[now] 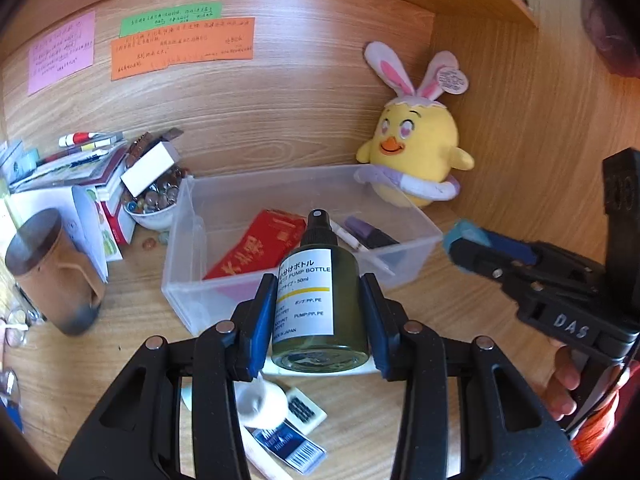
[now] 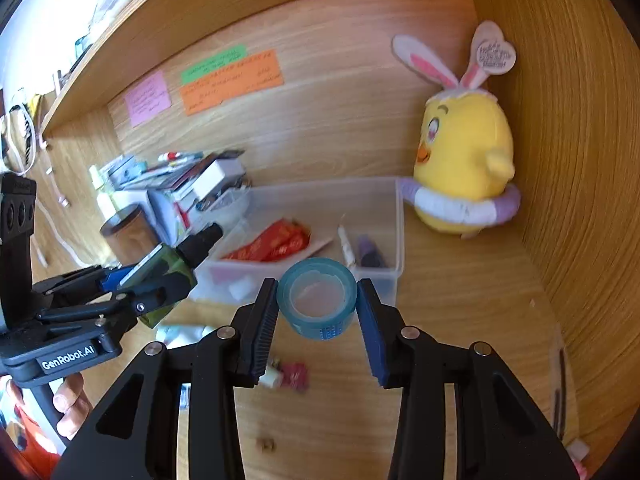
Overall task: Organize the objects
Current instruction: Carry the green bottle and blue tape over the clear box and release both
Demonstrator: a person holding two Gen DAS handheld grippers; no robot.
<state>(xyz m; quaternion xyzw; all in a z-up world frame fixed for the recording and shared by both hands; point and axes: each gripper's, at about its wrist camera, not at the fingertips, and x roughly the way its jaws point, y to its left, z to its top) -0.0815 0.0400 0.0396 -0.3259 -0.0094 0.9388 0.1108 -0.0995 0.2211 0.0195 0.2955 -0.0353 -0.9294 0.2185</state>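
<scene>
My left gripper [image 1: 320,312] is shut on a dark green pump bottle [image 1: 320,300] with a white label, held in the air just in front of a clear plastic bin [image 1: 180,264]. In the right wrist view that bottle [image 2: 168,272] shows at the left, tilted. My right gripper [image 2: 316,308] is shut on a roll of teal tape [image 2: 318,300], also in front of the bin [image 2: 396,240]. The tape [image 1: 466,234] and right gripper appear at the right of the left wrist view. In the bin lie red envelopes [image 1: 260,248], a pen and a purple marker [image 1: 368,234].
A yellow chick plush [image 1: 416,152] stands behind the bin in the corner. A bowl of beads [image 1: 154,200], stacked boxes and a brown cylinder [image 1: 52,272] crowd the left. Small white items [image 1: 280,408] lie on the desk below the bottle. Sticky notes hang on the back wall.
</scene>
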